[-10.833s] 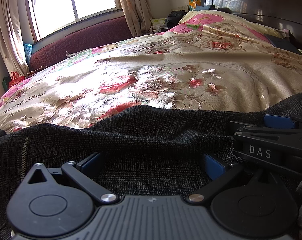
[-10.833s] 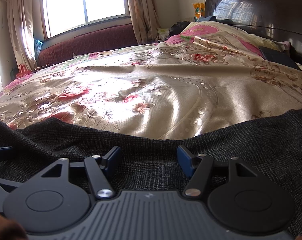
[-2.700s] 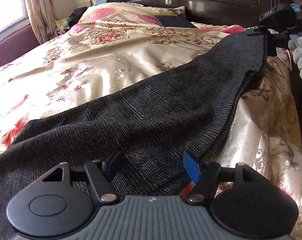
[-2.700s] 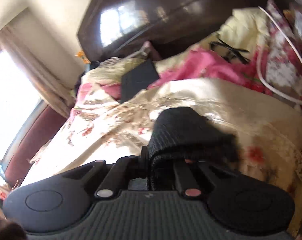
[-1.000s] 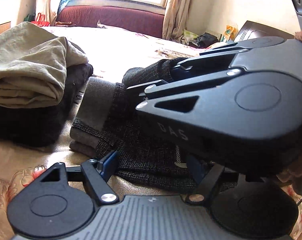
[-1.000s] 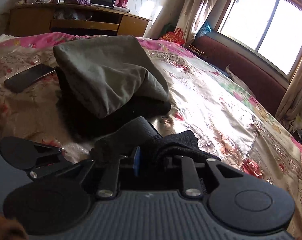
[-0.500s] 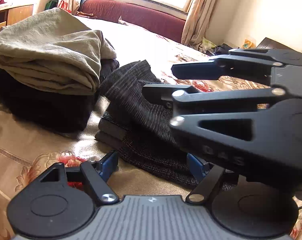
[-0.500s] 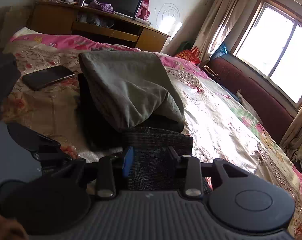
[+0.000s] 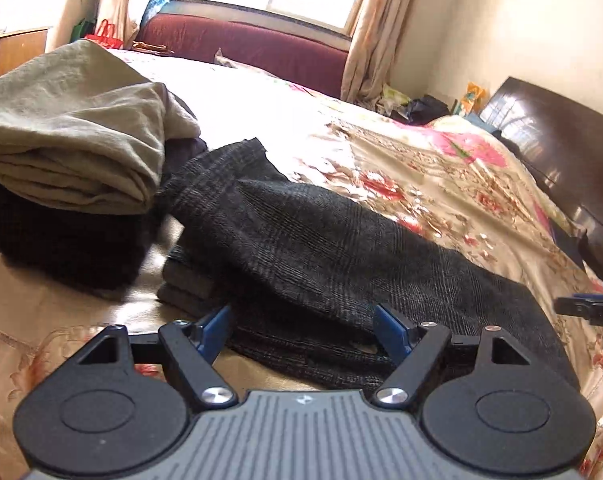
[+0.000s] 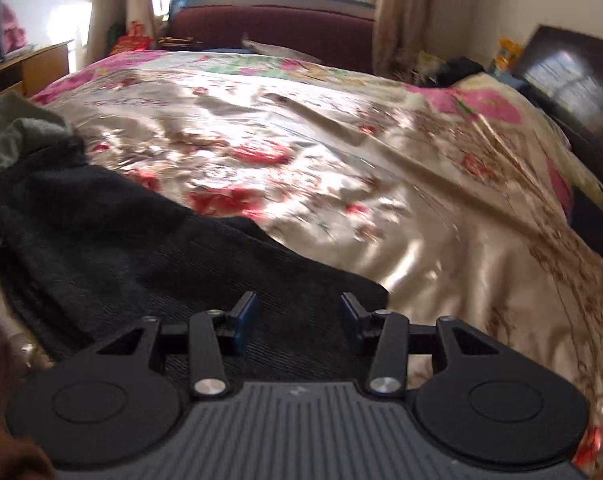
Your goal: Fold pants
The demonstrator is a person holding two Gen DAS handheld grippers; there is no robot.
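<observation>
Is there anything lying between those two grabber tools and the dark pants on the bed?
Nothing visible. The left tool hangs open right at the near edge of the dark pants, and the right tool is open directly above the same cloth. The pile of folded clothes sits off to the side, touching the pants' far end.

Read only the cut-off letters "DA", white on the black side of the right gripper (image 9: 593, 311) at the frame's right edge. Found no other legible text.
</observation>
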